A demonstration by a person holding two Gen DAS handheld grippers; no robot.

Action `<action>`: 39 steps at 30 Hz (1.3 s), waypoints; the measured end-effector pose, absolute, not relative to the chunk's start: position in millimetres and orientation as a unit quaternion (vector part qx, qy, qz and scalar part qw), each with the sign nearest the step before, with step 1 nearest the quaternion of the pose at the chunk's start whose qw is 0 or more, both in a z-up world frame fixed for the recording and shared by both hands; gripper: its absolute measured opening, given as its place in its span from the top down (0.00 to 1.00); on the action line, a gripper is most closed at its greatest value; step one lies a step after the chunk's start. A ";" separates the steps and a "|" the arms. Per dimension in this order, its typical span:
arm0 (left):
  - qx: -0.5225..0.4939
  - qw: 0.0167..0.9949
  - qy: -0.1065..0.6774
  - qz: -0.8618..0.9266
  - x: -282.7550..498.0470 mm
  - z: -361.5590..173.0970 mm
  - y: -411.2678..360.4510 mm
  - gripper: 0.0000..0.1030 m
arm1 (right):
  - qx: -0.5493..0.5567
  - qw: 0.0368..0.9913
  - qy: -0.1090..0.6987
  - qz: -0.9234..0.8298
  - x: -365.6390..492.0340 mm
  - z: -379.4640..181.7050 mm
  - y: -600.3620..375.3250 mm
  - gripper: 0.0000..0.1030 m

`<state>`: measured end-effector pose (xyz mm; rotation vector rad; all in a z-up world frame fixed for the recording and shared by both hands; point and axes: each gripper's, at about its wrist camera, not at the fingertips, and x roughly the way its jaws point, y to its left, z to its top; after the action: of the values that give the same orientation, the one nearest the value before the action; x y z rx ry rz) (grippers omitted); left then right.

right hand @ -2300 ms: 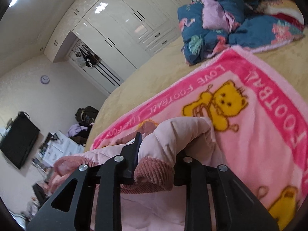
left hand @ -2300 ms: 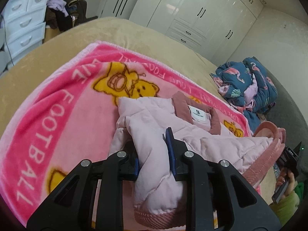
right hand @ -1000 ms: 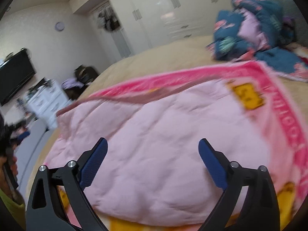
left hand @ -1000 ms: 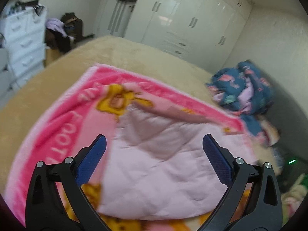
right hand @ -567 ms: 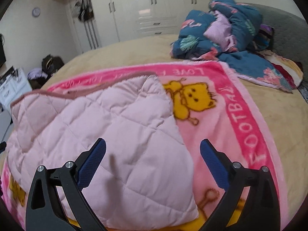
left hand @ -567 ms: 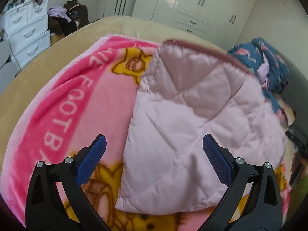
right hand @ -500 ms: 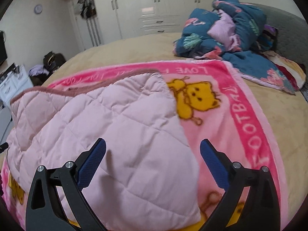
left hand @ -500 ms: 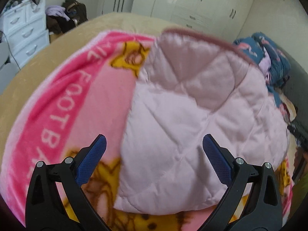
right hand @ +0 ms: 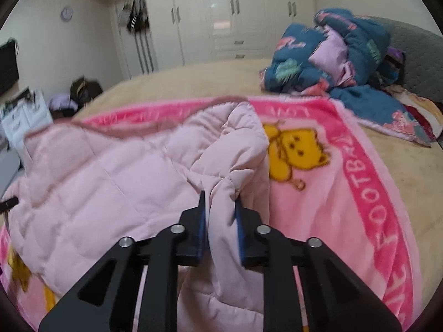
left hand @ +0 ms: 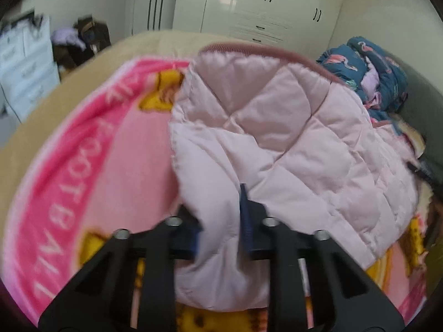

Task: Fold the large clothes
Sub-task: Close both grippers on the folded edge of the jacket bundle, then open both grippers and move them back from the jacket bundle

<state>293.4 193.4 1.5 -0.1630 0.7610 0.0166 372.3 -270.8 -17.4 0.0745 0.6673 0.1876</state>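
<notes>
In the left wrist view, the left tool point(left hand: 220, 221) is clenched on a fold of the pale pink quilted jacket point(left hand: 290, 144); its jaws have just closed, and the padded fabric bulges up between the blue pads point(left hand: 245, 221). The jacket lies spread on a pink blanket point(left hand: 91, 149) with white lettering and yellow bear prints, which covers a tan bed point(left hand: 91, 63). The jacket's dusty-rose ribbed edge point(left hand: 249, 48) arches along its far side. Beyond the bed stand white wardrobes point(left hand: 249, 5), with a white drawer unit point(left hand: 25, 66) at the left and a heap of dark blue patterned bedding point(left hand: 379, 74) at the right. In the right wrist view, the right tool point(right hand: 220, 221) is likewise clamped on a gathered ridge of the jacket point(right hand: 110, 182), its jaws having just closed on the cloth. The jacket fills the left and middle of the blanket point(right hand: 360, 193), beside a yellow bear print point(right hand: 296, 149). The blue bedding point(right hand: 332, 55) is piled at the far right of the bed point(right hand: 193, 83), the wardrobes point(right hand: 235, 13) behind it.
</notes>
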 end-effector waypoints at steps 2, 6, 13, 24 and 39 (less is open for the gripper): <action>-0.083 0.935 0.344 0.011 293.5 21.0 196.6 0.88 | 0.053 0.949 0.298 0.087 371.5 3.8 -274.1 0.87; -0.076 0.948 0.308 0.010 309.1 51.9 196.1 0.88 | 0.077 0.955 0.274 0.086 395.7 28.3 -278.5 0.87; -0.123 0.937 0.326 0.032 343.6 26.8 208.0 0.88 | 0.082 0.942 0.321 0.046 455.5 -6.9 -270.8 0.87; -0.097 0.929 0.356 0.034 369.5 -7.2 213.9 0.87 | 0.081 0.923 0.377 0.019 482.8 -52.6 -265.2 0.86; -0.104 0.919 0.379 0.032 374.2 -22.0 217.3 0.81 | 0.091 0.924 0.372 -0.013 459.4 -79.5 -269.8 0.75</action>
<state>374.2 217.3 -22.0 -0.2135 0.7791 0.0659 459.4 -269.8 -79.5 0.1875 0.7626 -0.0266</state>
